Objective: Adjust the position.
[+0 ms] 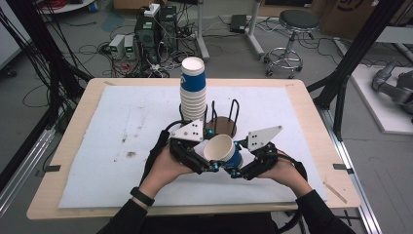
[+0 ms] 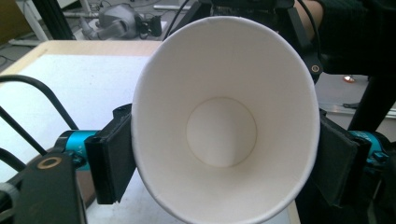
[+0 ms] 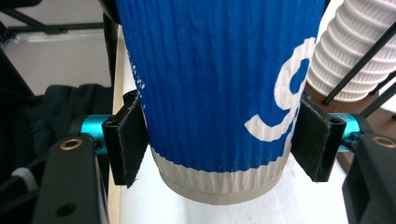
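A blue ribbed paper cup (image 1: pixel 220 147) with a white inside is held tilted above the white mat, between both grippers. My left gripper (image 1: pixel 207 163) grips it near the rim; in the left gripper view I look straight into the cup (image 2: pixel 222 130), with a pad (image 2: pixel 112 161) pressed on each side. My right gripper (image 1: pixel 233 163) is shut on the cup's lower body, where the blue wall (image 3: pixel 219 84) sits squeezed between the pads (image 3: pixel 125 144). A tall stack of the same cups (image 1: pixel 193 92) stands just behind.
The stack sits on a round brown holder (image 1: pixel 225 127) with black wire posts (image 1: pixel 235 109), close behind the grippers. A white mat (image 1: pixel 122 136) covers the wooden table (image 1: pixel 73 141). On the floor beyond are a stool (image 1: pixel 292 29) and computer gear (image 1: pixel 151 34).
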`<state>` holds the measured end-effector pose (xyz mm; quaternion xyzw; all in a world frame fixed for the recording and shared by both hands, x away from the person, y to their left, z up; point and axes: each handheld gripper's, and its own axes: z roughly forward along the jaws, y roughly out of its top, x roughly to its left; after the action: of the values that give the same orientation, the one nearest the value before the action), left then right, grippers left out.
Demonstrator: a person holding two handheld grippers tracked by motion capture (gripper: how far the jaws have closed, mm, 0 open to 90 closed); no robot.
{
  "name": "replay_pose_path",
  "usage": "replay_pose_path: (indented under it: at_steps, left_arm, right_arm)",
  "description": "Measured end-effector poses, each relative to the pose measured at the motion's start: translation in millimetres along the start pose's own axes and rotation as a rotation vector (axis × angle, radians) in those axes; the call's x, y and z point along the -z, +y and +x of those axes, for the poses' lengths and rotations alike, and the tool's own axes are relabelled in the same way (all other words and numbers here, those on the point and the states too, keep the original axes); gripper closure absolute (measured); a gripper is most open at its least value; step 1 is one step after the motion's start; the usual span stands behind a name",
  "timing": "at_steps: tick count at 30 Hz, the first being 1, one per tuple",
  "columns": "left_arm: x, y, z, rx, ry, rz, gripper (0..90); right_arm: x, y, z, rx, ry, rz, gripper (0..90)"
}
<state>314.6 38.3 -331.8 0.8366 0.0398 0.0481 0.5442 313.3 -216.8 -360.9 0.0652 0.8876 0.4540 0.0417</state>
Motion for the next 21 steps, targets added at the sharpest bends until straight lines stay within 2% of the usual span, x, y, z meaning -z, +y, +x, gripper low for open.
replay_pose_path:
  at_steps: [1, 2, 3, 5, 6, 7, 8, 9, 11, 12, 13, 16, 21]
  left_arm:
    - [0.3, 0.4, 0.2, 0.006, 0.000, -0.013, 17.5]
    - [0.4, -0.1, 0.4, 0.035, 0.007, -0.074, 16.4]
    - [0.4, -0.1, 0.4, 0.035, 0.007, -0.074, 15.6]
    - [0.8, -1.6, 0.5, 0.059, 0.008, -0.165, 15.3]
    - [0.4, -2.5, 0.0, 0.088, 0.005, -0.226, 14.7]
    - [0.4, -2.5, 0.0, 0.088, 0.005, -0.226, 14.5]
    - [0.3, -3.2, 0.4, 0.098, 0.001, -0.254, 14.5]
    - [-0.3, -4.0, 0.6, 0.116, -0.004, -0.285, 14.5]
    - [-0.6, -5.9, 1.9, 0.139, -0.010, -0.328, 14.4]
    - [-0.9, -6.8, 2.4, 0.154, -0.016, -0.348, 14.4]
    - [-1.1, -7.6, 3.2, 0.162, -0.021, -0.363, 14.5]
    - [-2.0, -8.9, 4.2, 0.177, -0.024, -0.389, 14.5]
    - [-3.1, -9.6, 4.2, 0.186, -0.015, -0.405, 15.0]
  right_arm:
    - [0.6, -0.5, -0.4, -0.005, 0.007, -0.016, 29.6]
    - [1.5, -0.6, -1.3, -0.010, 0.013, -0.033, 29.6]
    - [1.5, -0.6, -1.3, -0.010, 0.013, -0.033, 29.6]
    - [4.5, -1.0, -2.5, -0.029, 0.025, -0.093, 29.7]
    - [6.0, -1.3, -2.0, -0.053, 0.030, -0.138, 29.8]
    - [6.0, -1.3, -2.0, -0.053, 0.030, -0.138, 29.8]
    - [6.0, -2.4, -2.5, -0.053, 0.032, -0.175, 29.8]
    - [6.0, -2.4, -2.5, -0.053, 0.032, -0.175, 29.8]
    - [5.1, -3.6, -2.7, -0.068, 0.031, -0.225, 29.8]
    - [5.1, -3.6, -2.7, -0.068, 0.031, -0.225, 29.8]
    - [4.3, -4.4, -2.6, -0.084, 0.036, -0.251, 29.8]
    - [2.9, -5.3, -2.6, -0.101, 0.040, -0.276, 29.9]
    - [0.8, -7.0, -2.9, -0.118, 0.047, -0.300, 29.8]
